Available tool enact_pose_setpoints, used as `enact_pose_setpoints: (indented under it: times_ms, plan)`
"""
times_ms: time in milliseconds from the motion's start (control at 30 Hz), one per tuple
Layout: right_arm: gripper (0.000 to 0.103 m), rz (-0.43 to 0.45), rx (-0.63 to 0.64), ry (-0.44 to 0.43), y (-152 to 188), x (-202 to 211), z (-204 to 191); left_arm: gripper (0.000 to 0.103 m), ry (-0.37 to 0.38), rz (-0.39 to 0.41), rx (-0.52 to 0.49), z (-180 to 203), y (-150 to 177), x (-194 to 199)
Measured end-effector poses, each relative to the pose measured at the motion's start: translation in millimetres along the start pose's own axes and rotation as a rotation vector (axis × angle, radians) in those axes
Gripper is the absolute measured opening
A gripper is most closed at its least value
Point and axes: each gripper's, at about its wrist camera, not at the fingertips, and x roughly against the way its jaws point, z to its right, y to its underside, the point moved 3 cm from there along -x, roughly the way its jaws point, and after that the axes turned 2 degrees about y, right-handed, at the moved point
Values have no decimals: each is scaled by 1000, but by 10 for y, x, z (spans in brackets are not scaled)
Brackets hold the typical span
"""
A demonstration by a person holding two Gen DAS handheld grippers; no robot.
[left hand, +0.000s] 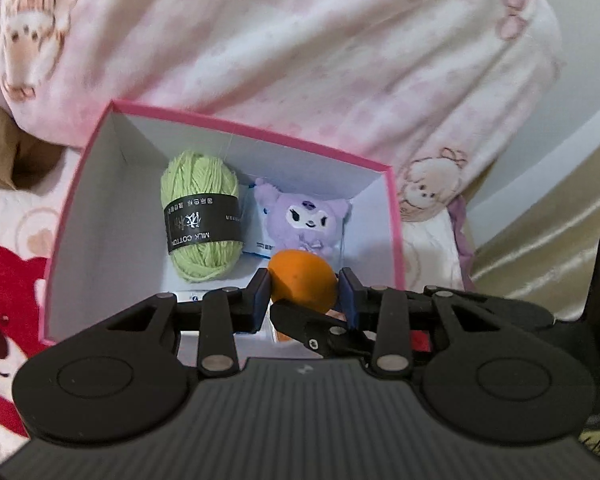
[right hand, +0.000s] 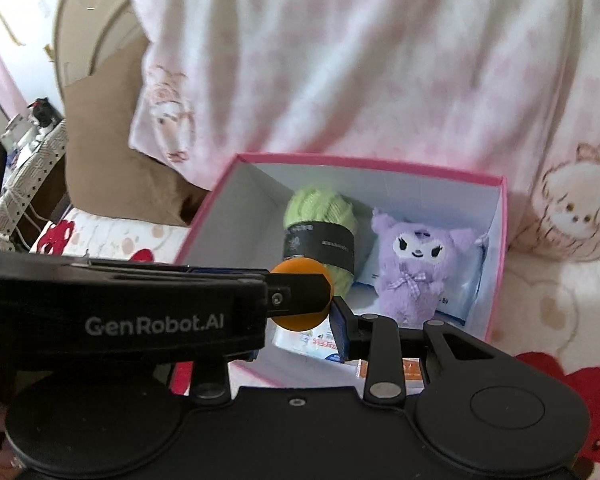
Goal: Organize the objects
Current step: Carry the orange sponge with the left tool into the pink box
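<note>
An open pink box (left hand: 80, 184) with a white inside holds a green yarn ball (left hand: 200, 216), a purple plush toy (left hand: 306, 220) and flat white-and-blue packets. My left gripper (left hand: 305, 294) is shut on an orange ball (left hand: 302, 280) and holds it over the box's near end. In the right wrist view the left gripper crosses from the left, with the orange ball (right hand: 300, 276) at its tip, above the box (right hand: 496, 248). My right gripper (right hand: 296, 332) is just under it at the box's near edge; its left finger is hidden. The yarn (right hand: 320, 216) and plush (right hand: 416, 256) lie beyond.
The box sits on a pink-and-white blanket with red bear prints (left hand: 4, 280). A person in pink patterned pyjamas (right hand: 340, 60) sits right behind the box. A brown cushion (right hand: 112, 132) lies at the left. An orange-and-white packet (right hand: 410, 370) lies under my right gripper.
</note>
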Motion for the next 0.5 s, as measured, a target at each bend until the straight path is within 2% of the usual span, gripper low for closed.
enact_pose_setpoints:
  times_ms: [100, 167, 333, 500]
  plan:
    - [39, 46, 39, 51, 90, -117, -18, 37, 44, 19, 31, -99, 3, -170]
    - [39, 52, 56, 43, 118, -207, 16, 37, 51, 24, 33, -160, 24, -254]
    - [39, 11, 28, -16, 124, -457, 167, 37, 47, -5, 39, -324, 63, -457]
    - [39, -35, 31, -10, 138, -672, 202, 37, 45, -24, 26, -424, 81, -632]
